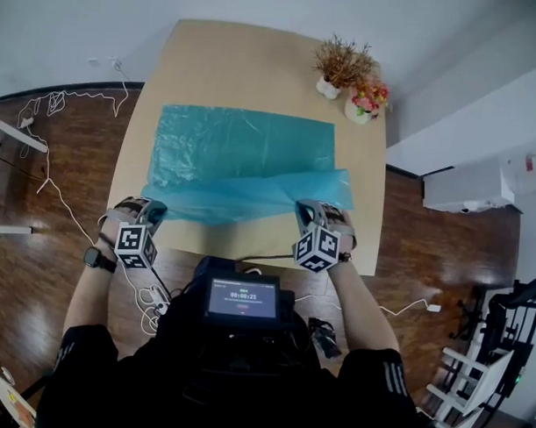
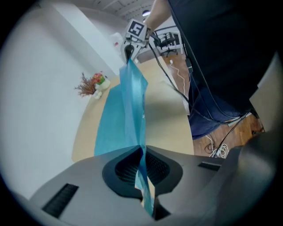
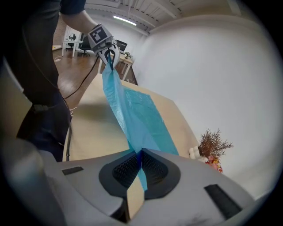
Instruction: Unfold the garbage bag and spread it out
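Above the tabletop's point(image 1: 239, 50) near side, left gripper point(image 1: 152, 210) and right gripper point(image 1: 306, 209) fingers point(image 3: 126, 170) pinch the garbage bag's point(image 1: 244, 151) raised edge, stretched sideways between them.

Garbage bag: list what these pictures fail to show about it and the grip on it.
- Head view: the lifted near fold of the garbage bag hides the table beneath.
- Head view: the left gripper and right gripper cover their pinch points with their own bodies.
- Gripper views: each pinched corner is mostly hidden by the gripper housing.
- All views: the bag's open end, film too thin.
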Motion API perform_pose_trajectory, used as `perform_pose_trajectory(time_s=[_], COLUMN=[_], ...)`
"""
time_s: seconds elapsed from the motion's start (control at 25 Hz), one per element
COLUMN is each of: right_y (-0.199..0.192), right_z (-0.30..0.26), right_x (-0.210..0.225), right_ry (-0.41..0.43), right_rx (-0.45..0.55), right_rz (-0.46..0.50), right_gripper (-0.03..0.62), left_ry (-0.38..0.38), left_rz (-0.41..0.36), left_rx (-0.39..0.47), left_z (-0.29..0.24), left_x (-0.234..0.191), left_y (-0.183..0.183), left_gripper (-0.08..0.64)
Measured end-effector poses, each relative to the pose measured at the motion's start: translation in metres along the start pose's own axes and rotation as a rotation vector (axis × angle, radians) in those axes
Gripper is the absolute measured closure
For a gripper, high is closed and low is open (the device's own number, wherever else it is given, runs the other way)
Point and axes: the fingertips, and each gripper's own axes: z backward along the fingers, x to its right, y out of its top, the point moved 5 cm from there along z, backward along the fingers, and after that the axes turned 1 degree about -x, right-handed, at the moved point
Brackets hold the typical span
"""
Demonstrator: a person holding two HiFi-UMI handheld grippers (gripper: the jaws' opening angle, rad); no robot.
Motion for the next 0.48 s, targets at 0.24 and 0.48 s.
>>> perform_pose_trajectory(time_s=[0.24,0.48], right_y=[-0.020,-0.036], right_z=[0.003,-0.009], right_x=[-0.058,-0.107], right_ry=[0.066,0.129], right_rx=[-0.025,-0.065], right_rz=[-0.024,-0.060], right_gripper=[0.566,0.565], left_ry=[-0.104,-0.151], left_rz=[0.000,0.035], left_rx=[-0.067,-0.097], left_z=[-0.023,-0.047], left_x=[0.053,0.086], left_y=[-0.023,-0.038], left_gripper=[0.558,0.559])
